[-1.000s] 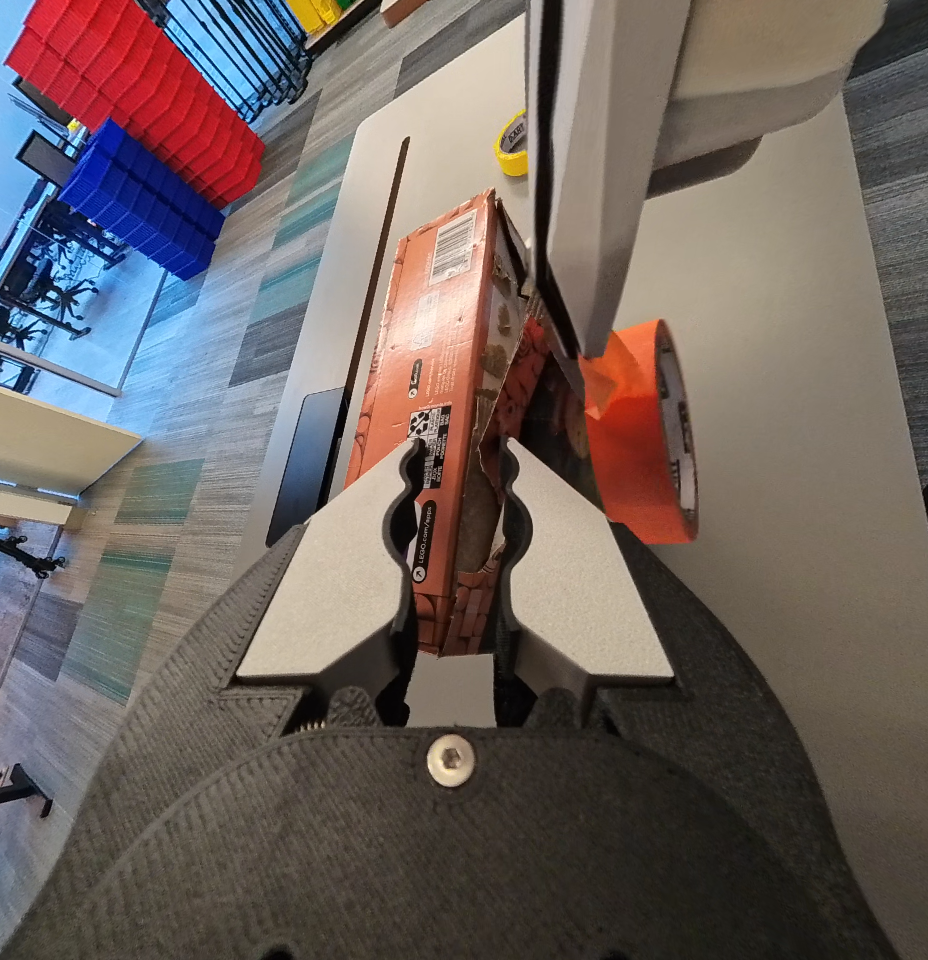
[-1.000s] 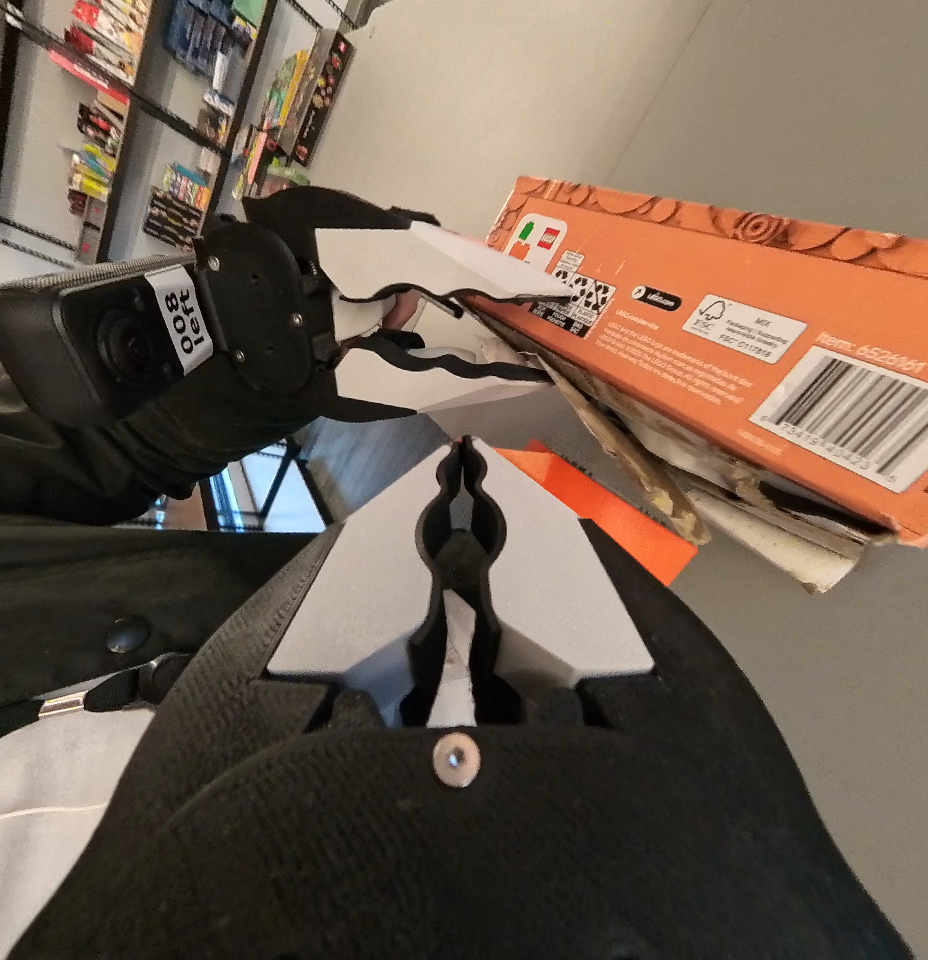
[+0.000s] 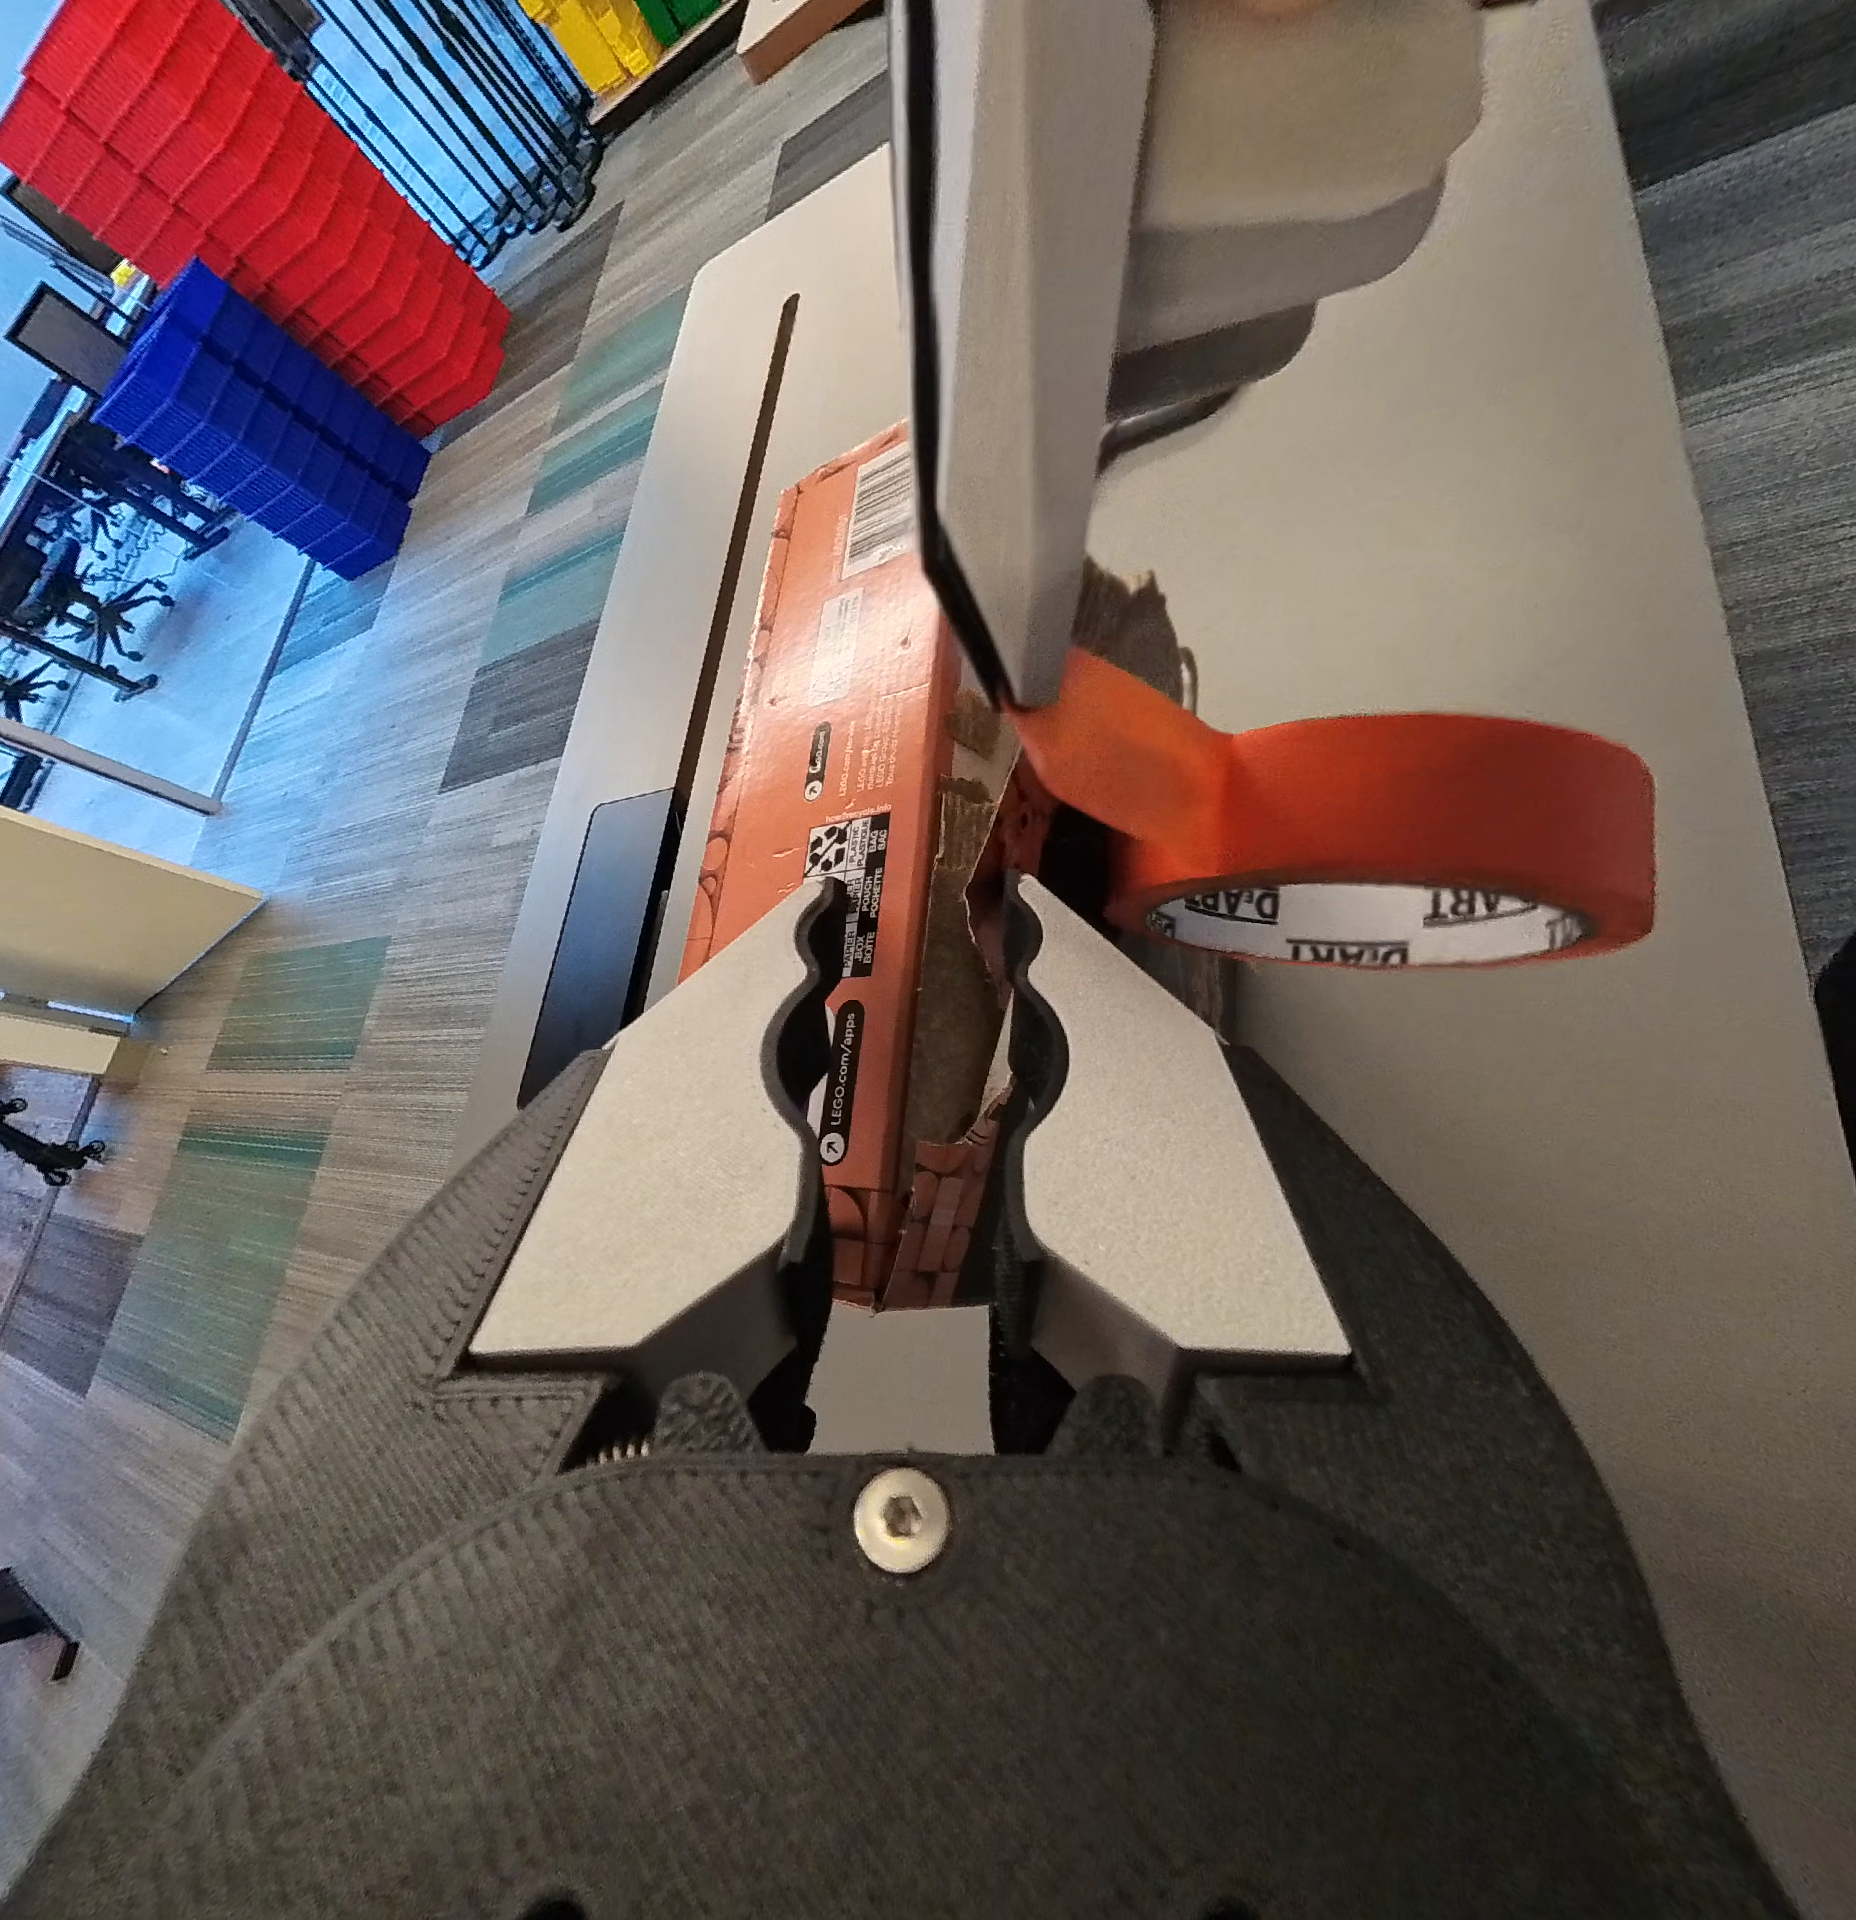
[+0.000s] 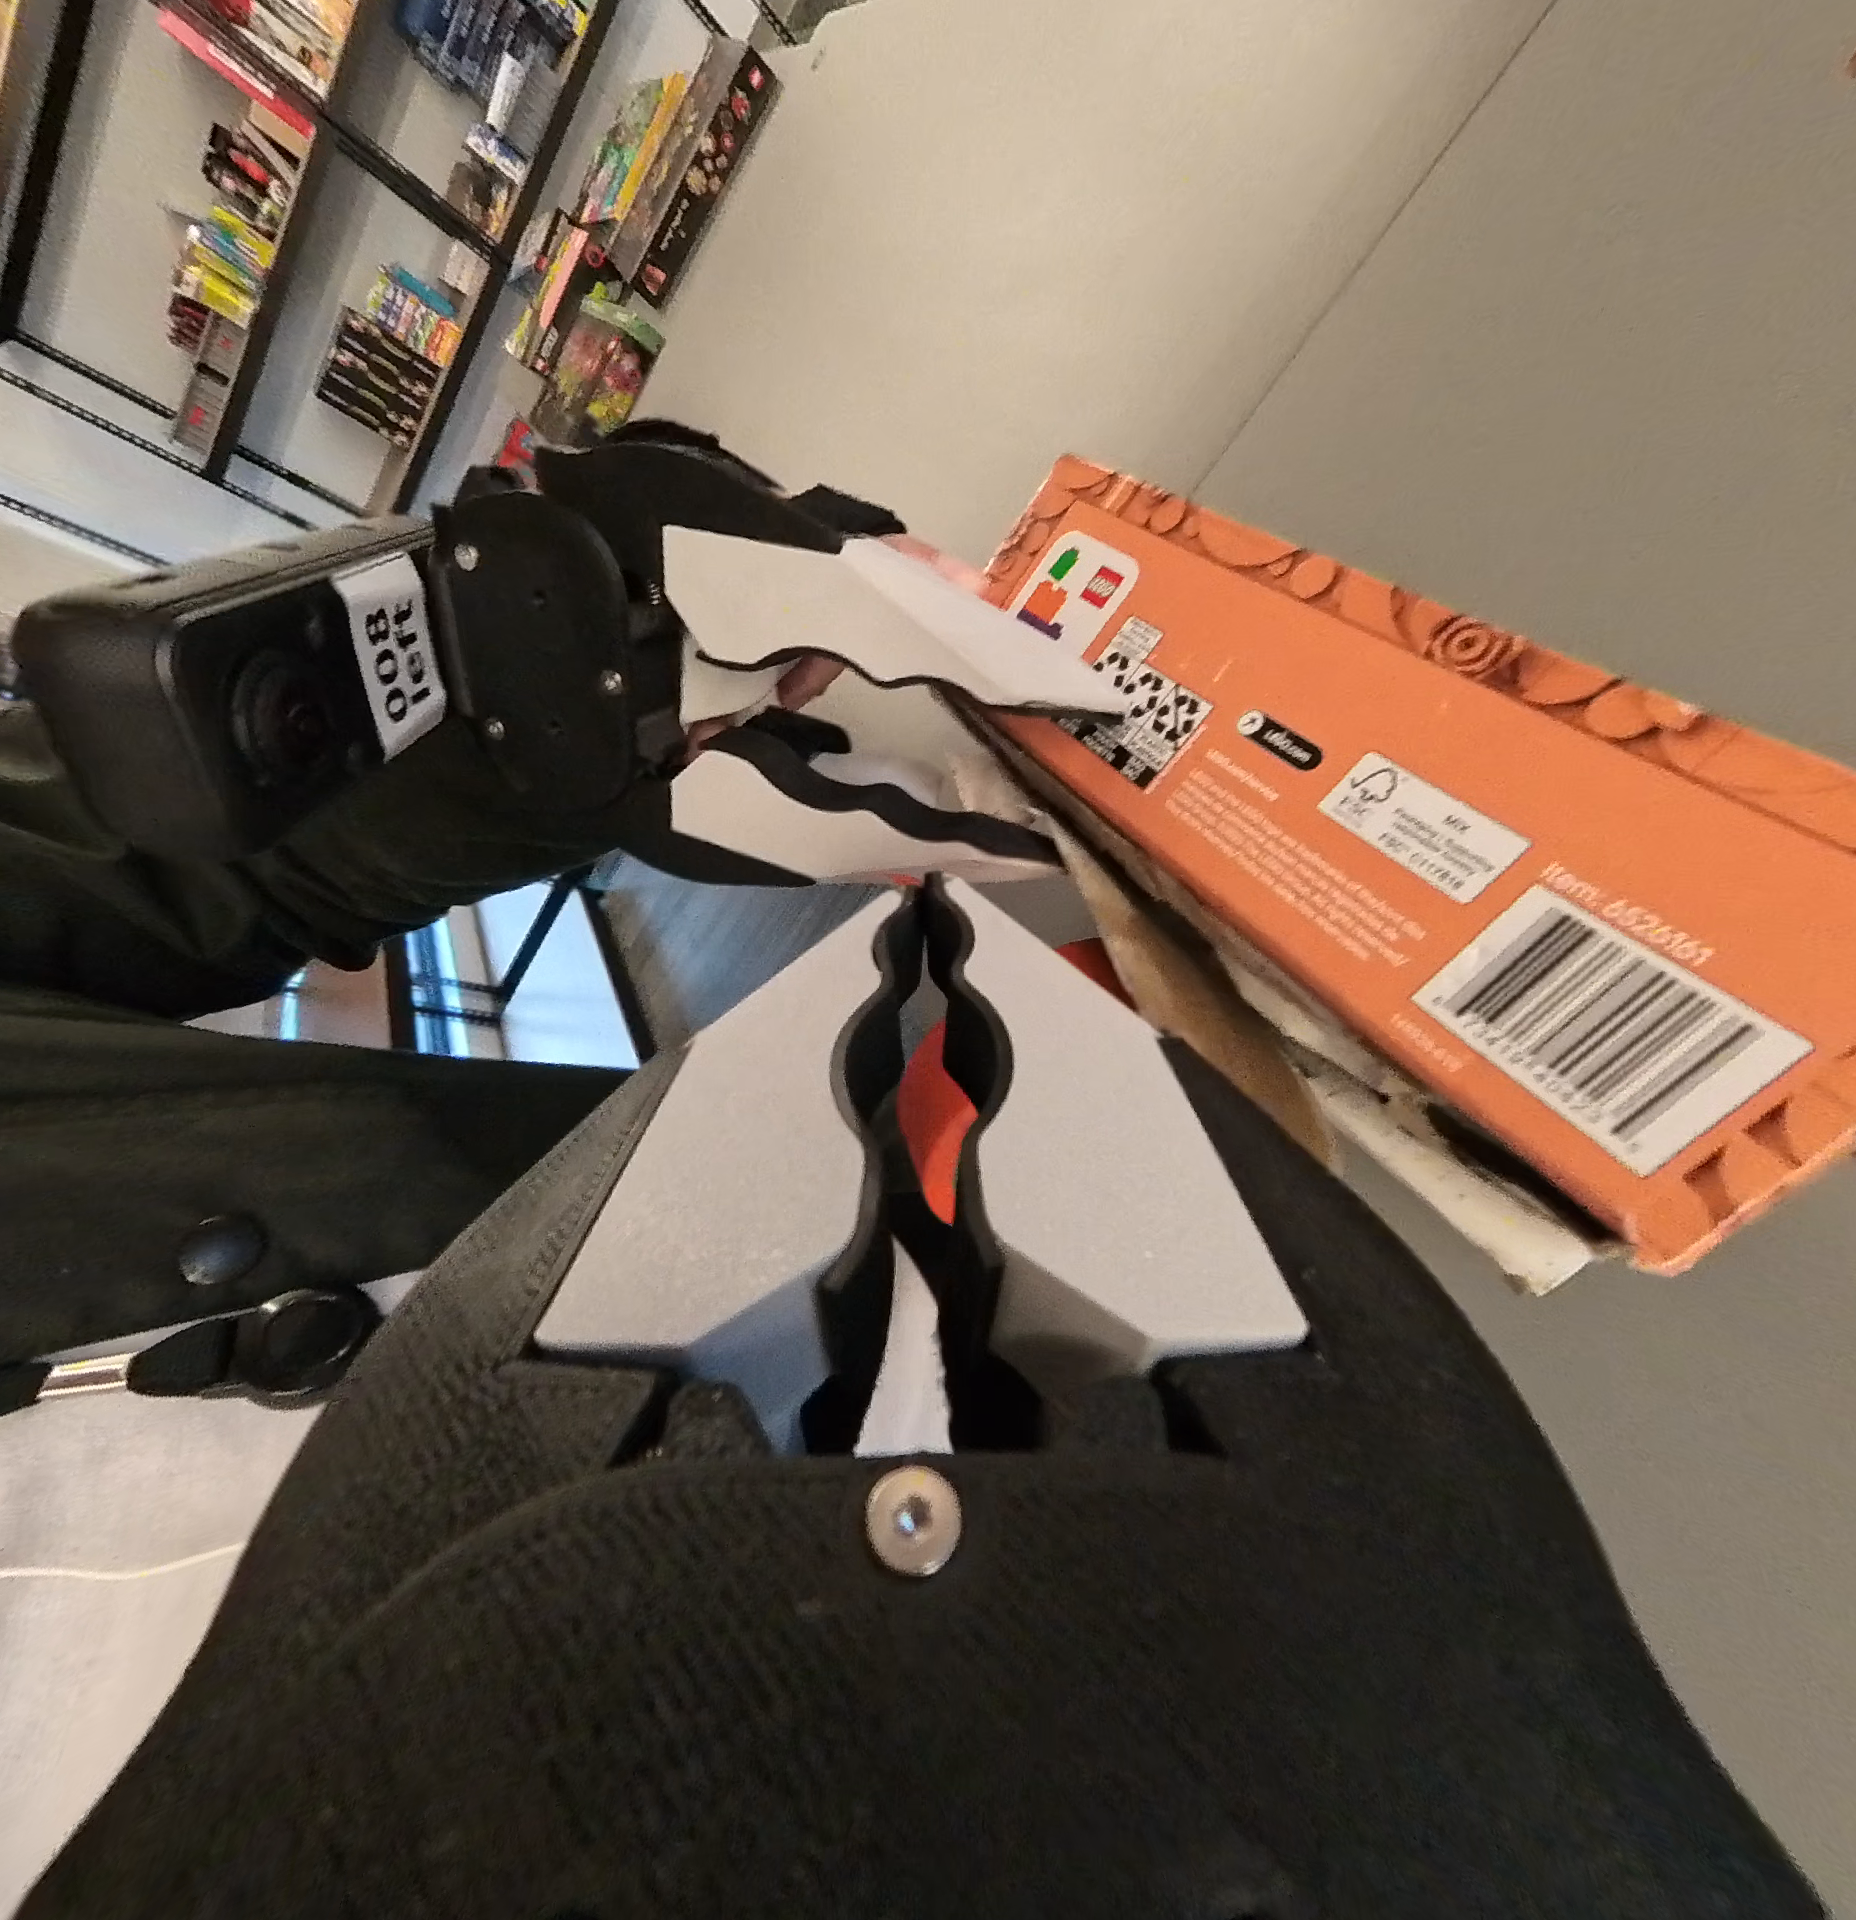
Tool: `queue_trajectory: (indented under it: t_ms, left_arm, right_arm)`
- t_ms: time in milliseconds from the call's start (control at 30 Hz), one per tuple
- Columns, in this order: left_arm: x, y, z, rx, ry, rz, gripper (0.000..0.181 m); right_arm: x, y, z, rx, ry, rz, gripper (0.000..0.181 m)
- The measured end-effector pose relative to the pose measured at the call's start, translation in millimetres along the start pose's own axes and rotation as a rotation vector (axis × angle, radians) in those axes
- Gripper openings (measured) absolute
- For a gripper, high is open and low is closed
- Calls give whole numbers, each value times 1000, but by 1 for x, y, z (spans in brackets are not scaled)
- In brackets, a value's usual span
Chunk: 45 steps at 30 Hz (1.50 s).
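Observation:
My left gripper [image 3: 916, 904] is shut on the torn end of an orange cardboard box [image 3: 851, 748] and holds it up over the grey table [image 3: 1423, 1195]. My right gripper [image 4: 924, 896] is shut on the loose end of an orange tape strip [image 4: 934, 1122]. In the left wrist view the right gripper's fingers [image 3: 1007, 416] come down from above, and the strip [image 3: 1121, 748] runs from them to the orange tape roll [image 3: 1443, 810] beside the box. The right wrist view shows the left gripper [image 4: 1080, 779] clamped on the box [image 4: 1423, 790]. The box's open flap hangs ragged.
A dark flat screen [image 3: 602, 935] lies at the table's left edge beside a long slot [image 3: 747, 571]. Stacks of red bins [image 3: 228, 208] and blue bins [image 3: 259, 416] stand across the floor. Shelves with boxes [image 4: 436, 260] line the wall. A person's dark sleeve [image 4: 176, 1091] is at left. The grippers' ends are close to 5 centimetres from one another.
The tape roll has swung out to the right and turned its core toward the left camera, with a longer strip drawn out. The left gripper still clamps the box.

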<state>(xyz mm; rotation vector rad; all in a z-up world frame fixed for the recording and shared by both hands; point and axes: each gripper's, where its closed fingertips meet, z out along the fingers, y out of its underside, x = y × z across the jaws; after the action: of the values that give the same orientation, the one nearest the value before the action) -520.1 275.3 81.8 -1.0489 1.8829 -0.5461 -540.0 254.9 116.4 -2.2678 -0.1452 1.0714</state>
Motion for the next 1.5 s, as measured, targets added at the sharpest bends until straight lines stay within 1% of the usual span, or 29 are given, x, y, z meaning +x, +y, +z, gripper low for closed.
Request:
queue_trajectory:
  t_ms: [333,567,1000,1500]
  left_arm:
    - [-1,0,0,0,-3,2,28]
    - [-1,0,-1,0,-9,13,27]
    - [-1,-1,-2,16,-37,68,20]
    - [-2,-2,-3,19,-38,65,20]
  right_arm:
    - [17,-13,0,-10,43,-28,0]
    - [22,-19,-1,2,34,-9,0]
    - [40,-30,0,-27,59,-2,0]
    - [50,-30,10,-88,53,-29,0]
